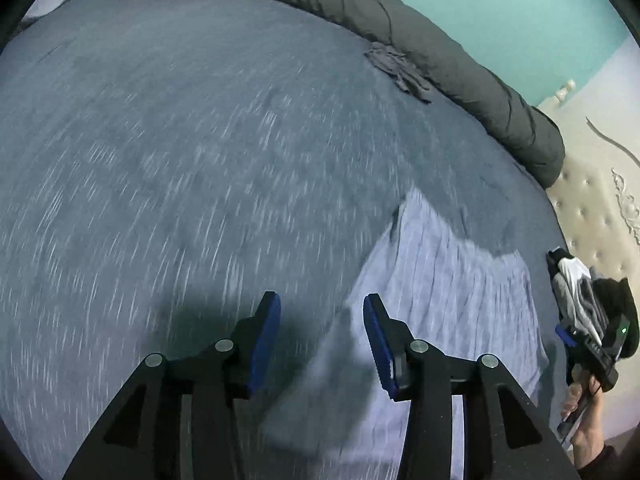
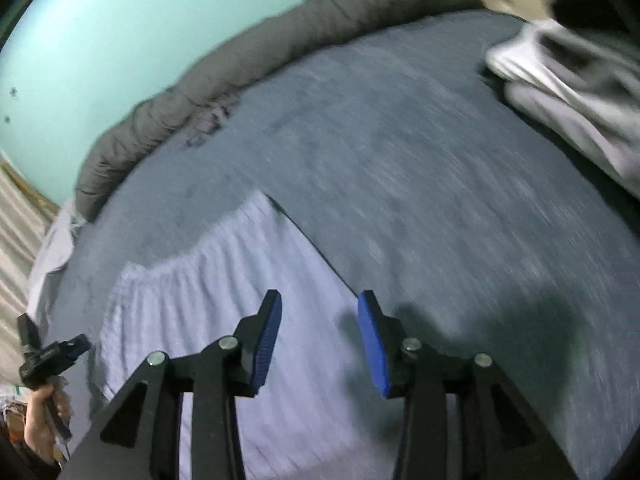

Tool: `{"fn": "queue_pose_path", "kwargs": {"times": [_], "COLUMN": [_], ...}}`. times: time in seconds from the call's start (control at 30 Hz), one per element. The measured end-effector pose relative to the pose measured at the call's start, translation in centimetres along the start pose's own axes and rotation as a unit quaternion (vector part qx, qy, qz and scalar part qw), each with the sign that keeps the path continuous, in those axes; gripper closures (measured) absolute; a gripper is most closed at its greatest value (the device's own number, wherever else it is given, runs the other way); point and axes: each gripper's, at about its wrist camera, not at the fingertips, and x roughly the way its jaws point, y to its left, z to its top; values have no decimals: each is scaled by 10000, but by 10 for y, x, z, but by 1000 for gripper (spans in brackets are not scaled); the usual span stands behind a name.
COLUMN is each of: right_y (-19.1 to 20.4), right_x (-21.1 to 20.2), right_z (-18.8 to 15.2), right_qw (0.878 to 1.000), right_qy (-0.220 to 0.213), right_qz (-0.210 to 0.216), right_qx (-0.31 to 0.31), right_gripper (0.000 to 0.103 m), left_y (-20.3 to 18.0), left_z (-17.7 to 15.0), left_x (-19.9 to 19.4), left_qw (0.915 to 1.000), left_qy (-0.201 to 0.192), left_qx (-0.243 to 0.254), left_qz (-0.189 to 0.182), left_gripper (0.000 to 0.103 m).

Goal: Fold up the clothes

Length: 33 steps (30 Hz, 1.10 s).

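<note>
A pale lavender ribbed garment [image 1: 444,300] lies flat on the blue-grey bed cover [image 1: 180,160]. It also shows in the right wrist view [image 2: 224,300]. My left gripper [image 1: 322,308] is open and empty, hovering over the garment's left edge. My right gripper [image 2: 318,306] is open and empty, above the garment's right edge. The right gripper shows at the right edge of the left wrist view [image 1: 588,340], and the left gripper shows at the left edge of the right wrist view [image 2: 52,356]. Both views are motion-blurred.
A rolled dark grey duvet [image 1: 400,24] runs along the far side of the bed. A small crumpled purple cloth [image 1: 400,68] lies against it. A pile of white and grey clothes [image 2: 568,80] sits at the right. A tufted cream headboard [image 1: 600,208] stands behind.
</note>
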Motion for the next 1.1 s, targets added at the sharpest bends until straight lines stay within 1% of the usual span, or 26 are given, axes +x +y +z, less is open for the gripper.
{"fn": "queue_pose_path", "kwargs": {"times": [0.1, 0.2, 0.27, 0.37, 0.43, 0.47, 0.5, 0.73, 0.87, 0.97, 1.1], "right_y": [-18, -26, -18, 4, 15, 20, 24, 57, 62, 69, 77], "right_x": [-9, -22, -25, -20, -17, -16, -14, -5, -3, -4, -4], "right_z": [-17, -34, -45, -54, -59, -62, -64, -81, -99, -111, -114], "right_qw": [9994, 9978, 9976, 9982, 9980, 9978, 9976, 9950, 9919, 9908, 9906], "right_qy": [121, 52, 35, 173, 273, 327, 382, 766, 970, 1082, 1095], "right_qz": [-127, -64, 83, 268, 297, 298, 300, 312, 386, 425, 534], "right_qx": [301, 665, 681, 506, 481, 489, 497, 552, 717, 694, 623], "right_gripper": [63, 63, 63, 63, 66, 69, 70, 70, 70, 70, 70], "left_y": [-2, -16, -27, -42, -51, -54, -54, -55, -50, -46, -39], "left_z": [-27, -46, -56, -70, -77, -79, -81, -87, -86, -84, -84], "left_x": [-11, -15, -17, -16, -13, -12, -11, -12, -16, -20, -27], "left_qw": [10000, 9997, 9993, 9980, 9972, 9970, 9968, 9959, 9963, 9964, 9967], "left_qy": [-2, 128, 156, 298, 353, 367, 373, 399, 326, 281, 235], "left_qx": [-36, 84, 182, 337, 446, 480, 491, 514, 488, 510, 469], "left_qz": [-54, -183, -297, -441, -478, -485, -505, -632, -621, -608, -627], "left_gripper": [56, 56, 55, 55, 55, 55, 55, 54, 53, 53, 53]}}
